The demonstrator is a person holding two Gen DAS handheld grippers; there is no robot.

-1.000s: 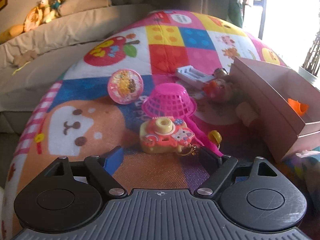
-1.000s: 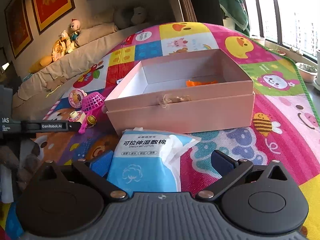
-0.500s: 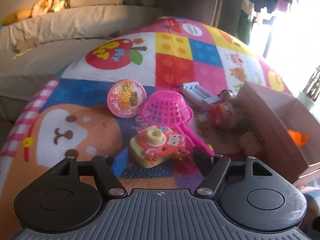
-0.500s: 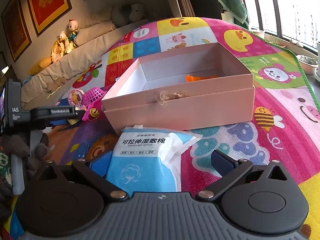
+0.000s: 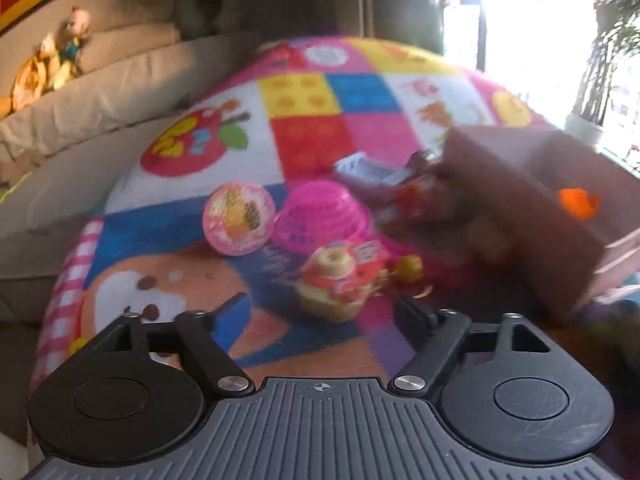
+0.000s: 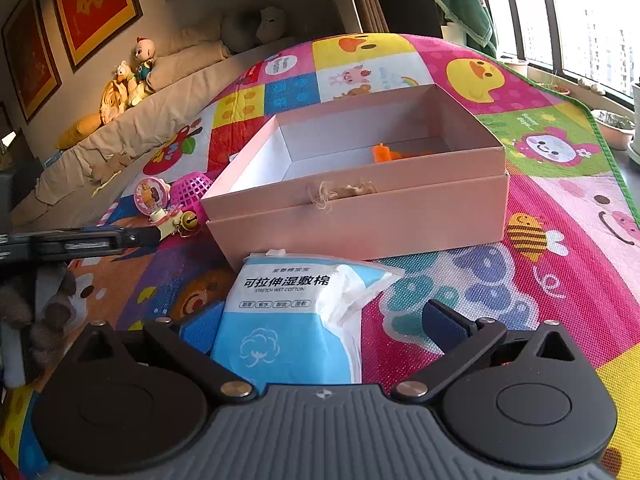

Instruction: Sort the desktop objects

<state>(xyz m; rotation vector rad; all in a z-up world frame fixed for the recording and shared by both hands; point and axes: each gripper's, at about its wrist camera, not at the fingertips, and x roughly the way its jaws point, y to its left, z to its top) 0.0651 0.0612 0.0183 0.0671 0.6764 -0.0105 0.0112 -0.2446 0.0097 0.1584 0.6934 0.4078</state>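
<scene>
Two tools, both jaws spread wide, nothing held. Left tool [image 5: 322, 312] sits low over the play mat [image 5: 308, 140], toy camera [image 5: 340, 280] just ahead between its fingers, slightly right of centre; view is motion-blurred, can't tell if the fingers touch it. Likely step: grab the camera. To do it well, I'd centre it between the fingers, close on the body rather than the keyring bell [image 5: 410, 268], and avoid nudging the pink basket [image 5: 320, 220] right behind. Camera looks yellow and red-pink, round lens up, small, hard plastic, tilted. Round pink disc [image 5: 239, 218] further ahead-left. Pink box [image 6: 356, 184] ahead-right of left tool, open, orange piece [image 6: 386, 154] inside. Right tool [image 6: 320, 326] straddles the cotton pad pack [image 6: 296, 320], box straight ahead.
</scene>
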